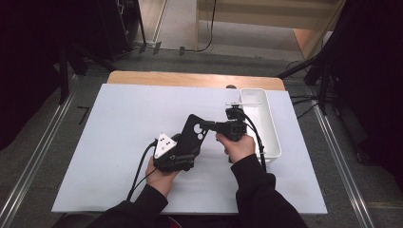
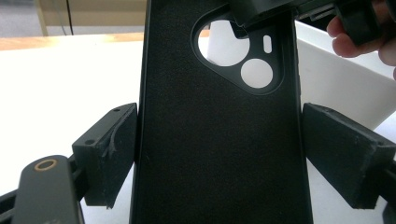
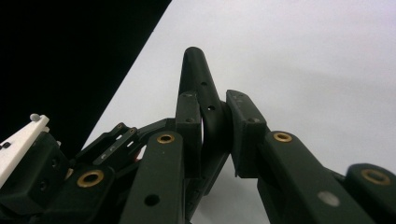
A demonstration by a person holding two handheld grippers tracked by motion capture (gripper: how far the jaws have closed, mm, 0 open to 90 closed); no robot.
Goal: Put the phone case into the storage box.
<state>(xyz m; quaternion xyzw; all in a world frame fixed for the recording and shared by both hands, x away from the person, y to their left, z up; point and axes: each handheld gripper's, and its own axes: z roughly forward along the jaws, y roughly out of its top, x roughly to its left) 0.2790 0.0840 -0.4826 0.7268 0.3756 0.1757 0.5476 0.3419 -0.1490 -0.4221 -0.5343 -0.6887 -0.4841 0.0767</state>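
The black phone case (image 1: 192,135) is lifted above the white table (image 1: 119,142), just to the left of the white bin (image 1: 266,128) that stands at the right edge of the table. Both grippers hold the case at this moment. The left gripper (image 1: 178,154) grasps the lower part of the case: in the left gripper view its two pads stand at both long sides of the case (image 2: 219,140), the left pad (image 2: 109,149) touching the edge, while on the right side I cannot tell whether there is contact or a thin gap. The right gripper (image 1: 209,127) is clenched on the upper edge of the case, near the camera opening; in the right gripper view its jaws press the thin rim of the case (image 3: 205,107) from both sides. So I judge the picking up is done and the case is between two hands, perhaps in a handover or a turning. What is left, as it seems, is that one gripper lets go and the case goes to its place, possibly into the bin, where it is not yet.
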